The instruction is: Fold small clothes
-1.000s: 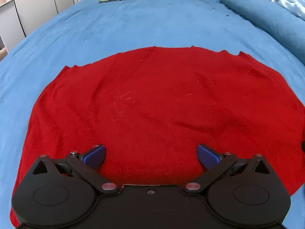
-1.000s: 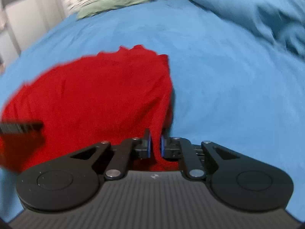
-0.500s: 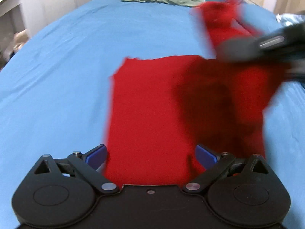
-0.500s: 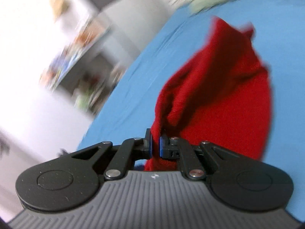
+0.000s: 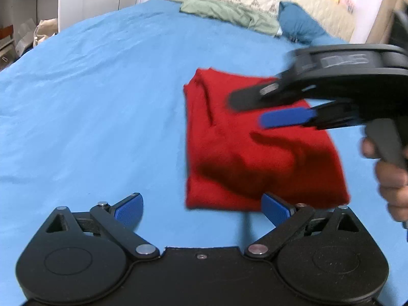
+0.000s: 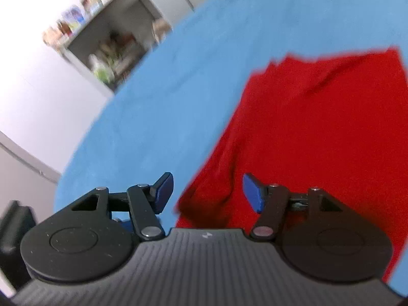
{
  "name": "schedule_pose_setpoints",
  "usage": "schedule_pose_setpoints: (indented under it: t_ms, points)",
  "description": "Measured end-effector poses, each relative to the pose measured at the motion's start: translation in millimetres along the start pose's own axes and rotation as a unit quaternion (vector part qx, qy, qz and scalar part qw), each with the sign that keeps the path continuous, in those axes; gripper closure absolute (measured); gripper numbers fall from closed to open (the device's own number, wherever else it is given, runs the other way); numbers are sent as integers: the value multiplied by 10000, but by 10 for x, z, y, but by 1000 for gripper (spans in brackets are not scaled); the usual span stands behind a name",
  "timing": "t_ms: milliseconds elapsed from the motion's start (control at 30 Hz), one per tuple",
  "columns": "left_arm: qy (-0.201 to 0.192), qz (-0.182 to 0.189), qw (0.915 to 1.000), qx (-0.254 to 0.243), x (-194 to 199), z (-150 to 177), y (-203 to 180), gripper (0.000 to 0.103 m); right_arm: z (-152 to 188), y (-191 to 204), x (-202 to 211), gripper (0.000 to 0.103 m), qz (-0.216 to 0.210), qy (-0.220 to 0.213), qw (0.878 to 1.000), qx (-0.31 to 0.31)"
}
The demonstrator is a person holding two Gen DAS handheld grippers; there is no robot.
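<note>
A red knitted garment (image 5: 255, 153) lies folded into a narrow rectangle on the blue bedsheet (image 5: 102, 102). My left gripper (image 5: 204, 210) is open and empty, just before the garment's near edge. My right gripper (image 6: 207, 191) is open and empty above the garment's left edge (image 6: 318, 140). In the left wrist view the right gripper (image 5: 257, 112) hovers over the garment from the right, with a hand on its grip.
A green cloth (image 5: 229, 15) and a blue pillow (image 5: 298, 25) lie at the bed's head by a patterned quilt. Shelves with clutter (image 6: 107, 58) stand beyond the bed's left side. A bag (image 5: 43, 30) sits on the floor there.
My right gripper carried the garment's right half up and over to the left, then opened and let it go. The garment is now folded in half. My left gripper has drawn back.
</note>
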State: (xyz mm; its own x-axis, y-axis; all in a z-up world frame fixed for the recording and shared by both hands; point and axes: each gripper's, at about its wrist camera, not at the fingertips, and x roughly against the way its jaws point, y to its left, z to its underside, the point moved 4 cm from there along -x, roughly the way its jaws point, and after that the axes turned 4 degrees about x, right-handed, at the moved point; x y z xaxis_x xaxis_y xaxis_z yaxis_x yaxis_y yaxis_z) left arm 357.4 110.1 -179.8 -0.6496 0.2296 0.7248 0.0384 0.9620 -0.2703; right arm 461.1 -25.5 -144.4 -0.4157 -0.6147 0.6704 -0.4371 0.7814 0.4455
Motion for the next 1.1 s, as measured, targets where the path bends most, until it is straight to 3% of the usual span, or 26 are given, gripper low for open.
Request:
schedule_pose_setpoints:
  t_ms: [100, 167, 267, 367, 533, 700, 900, 1100]
  points:
    - [-220, 125, 9997, -78, 85, -57, -73, 8, 44, -85, 514, 7, 514, -734, 9959, 145]
    - [-238, 264, 9993, -64, 83, -76, -109, 12, 174, -157, 786, 5, 977, -1040, 9894, 288]
    - [-199, 261, 9993, 152, -7, -120, -91, 19, 566, -288, 972, 5, 1697, -1045, 9784, 552]
    - [-77, 241, 9988, 424, -89, -153, -44, 35, 1030, -424, 964, 5, 2145, -806, 9712, 648]
    - [37, 167, 9983, 556, -181, -192, -4, 55, 1397, -443, 723, 5, 2197, -814, 9718, 268]
    - [-209, 13, 9993, 308, -92, -274, -51, 57, 1463, -475, 672, 5, 2223, -862, 9709, 228]
    - [-246, -163, 9995, 52, -63, -316, -117, 88, 1470, -488, 641, 7, 2590, -951, 9601, 457]
    - [-448, -126, 9987, -192, -4, -432, -233, 92, 1415, -549, 593, 8, 2814, -1126, 9527, 241]
